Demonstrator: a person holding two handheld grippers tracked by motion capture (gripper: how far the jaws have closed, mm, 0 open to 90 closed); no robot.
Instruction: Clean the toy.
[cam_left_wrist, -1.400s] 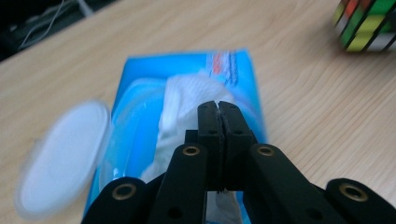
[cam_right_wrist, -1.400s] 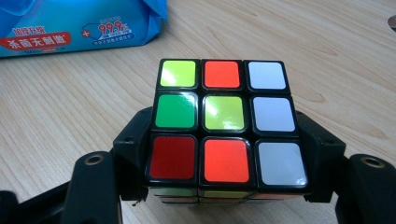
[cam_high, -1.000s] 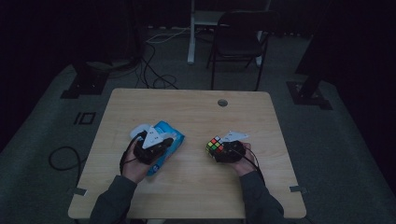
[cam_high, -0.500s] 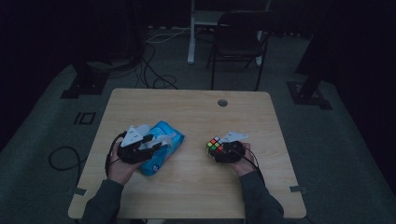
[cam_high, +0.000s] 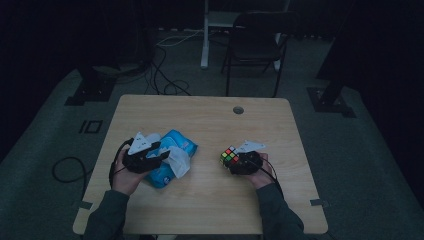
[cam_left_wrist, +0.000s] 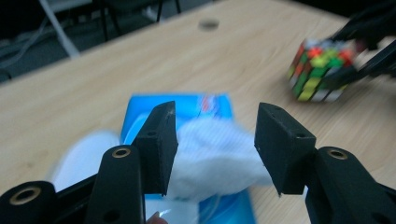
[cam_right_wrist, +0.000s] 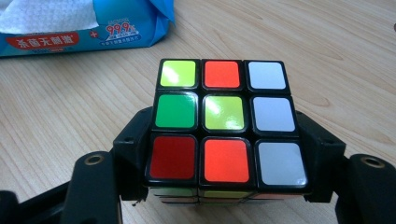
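Observation:
A blue pack of wet wipes (cam_high: 177, 142) lies left of centre on the wooden table (cam_high: 210, 210), and a white wipe (cam_high: 179, 162) sticks out of its top. My left gripper (cam_high: 160, 153) is at the pack's left end. In the left gripper view my left gripper (cam_left_wrist: 215, 135) is open. The wipe (cam_left_wrist: 219, 149) lies in the gap between its jaws, above the pack (cam_left_wrist: 140, 108). My right gripper (cam_high: 235, 159) is shut on a scrambled Rubik's cube (cam_high: 229, 155) right of centre. The right gripper (cam_right_wrist: 224, 140) clamps the cube (cam_right_wrist: 224, 112) by two opposite sides, low over the table.
A round cable hole (cam_high: 238, 110) sits near the table's far edge. Beyond the table stand a dark chair (cam_high: 255, 45) and a white post (cam_high: 205, 35), with cables (cam_high: 165, 75) on the floor. In the right gripper view the pack (cam_right_wrist: 70, 39) lies just beyond the cube.
My left gripper has drawn back to the left, from over the pack to its left end, and more of the white wipe now shows. The right gripper and cube have stayed put.

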